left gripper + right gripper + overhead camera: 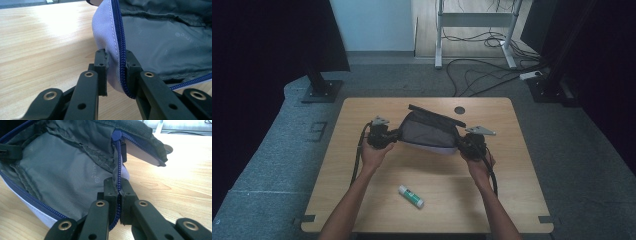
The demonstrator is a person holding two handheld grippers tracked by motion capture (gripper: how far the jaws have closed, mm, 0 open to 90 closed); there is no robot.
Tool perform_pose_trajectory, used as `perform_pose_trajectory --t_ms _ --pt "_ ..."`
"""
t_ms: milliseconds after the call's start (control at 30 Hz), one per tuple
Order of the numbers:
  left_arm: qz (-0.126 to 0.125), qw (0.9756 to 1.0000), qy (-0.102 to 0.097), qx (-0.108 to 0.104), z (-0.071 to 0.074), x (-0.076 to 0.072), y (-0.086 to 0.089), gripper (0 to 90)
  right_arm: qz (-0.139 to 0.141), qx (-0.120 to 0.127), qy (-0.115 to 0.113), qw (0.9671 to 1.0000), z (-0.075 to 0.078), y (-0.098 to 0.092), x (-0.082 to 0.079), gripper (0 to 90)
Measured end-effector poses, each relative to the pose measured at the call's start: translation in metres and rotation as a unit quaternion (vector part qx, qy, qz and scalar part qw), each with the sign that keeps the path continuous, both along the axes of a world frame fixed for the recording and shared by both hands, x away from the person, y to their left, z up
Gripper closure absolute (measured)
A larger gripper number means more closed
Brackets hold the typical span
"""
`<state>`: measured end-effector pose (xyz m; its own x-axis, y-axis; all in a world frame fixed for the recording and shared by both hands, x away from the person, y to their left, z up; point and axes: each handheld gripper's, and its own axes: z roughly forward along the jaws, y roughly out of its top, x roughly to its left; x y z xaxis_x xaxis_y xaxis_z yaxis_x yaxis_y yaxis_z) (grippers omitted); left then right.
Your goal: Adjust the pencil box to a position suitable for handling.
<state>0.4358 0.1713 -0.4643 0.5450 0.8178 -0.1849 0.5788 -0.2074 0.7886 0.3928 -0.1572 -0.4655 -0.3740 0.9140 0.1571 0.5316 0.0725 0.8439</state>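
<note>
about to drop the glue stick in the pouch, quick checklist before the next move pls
1. Left gripper clamped on the pouch rim: ok.
2. Right gripper clamped on the opposite rim: ok.
3. Pouch mouth held open, grey lining showing: ok.
4. Glue stick lying apart on the table, nearer the person: ok.
5. A free gripper to lift it: not ok, both are busy.
6. Grip firmness: cannot tell.

- The pouch (160, 42) runs off the top and right edges of the left gripper view.
- Small print on its lining (95, 176) is too blurred, perhaps a logo.
</note>
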Motion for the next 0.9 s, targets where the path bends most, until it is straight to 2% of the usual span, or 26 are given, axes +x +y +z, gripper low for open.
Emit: perform_pose_trajectory --t_ms 200,633,833,900 --pt "-0.004 1.0 -0.002 -0.002 0.0 -0.004 -0.001 76.6 0.002 -0.003 -0.004 1.0 0.001 -0.001 -0.004 85.4" --pt "-0.026 0.9996 -0.004 0.006 0.0 -0.017 -0.011 76.4 0.004 -0.006 -0.017 0.9998 0.002 -0.011 -0.028 85.3" --pt "-0.035 0.9994 0.0 0.007 -0.004 -0.022 -0.016 76.1 0.005 -0.009 -0.015 0.9998 -0.002 -0.017 -0.037 85.2" --pt "-0.039 0.9992 0.005 0.008 -0.01 -0.025 -0.019 75.9 0.005 -0.01 -0.01 0.9999 -0.005 -0.019 -0.039 85.2"
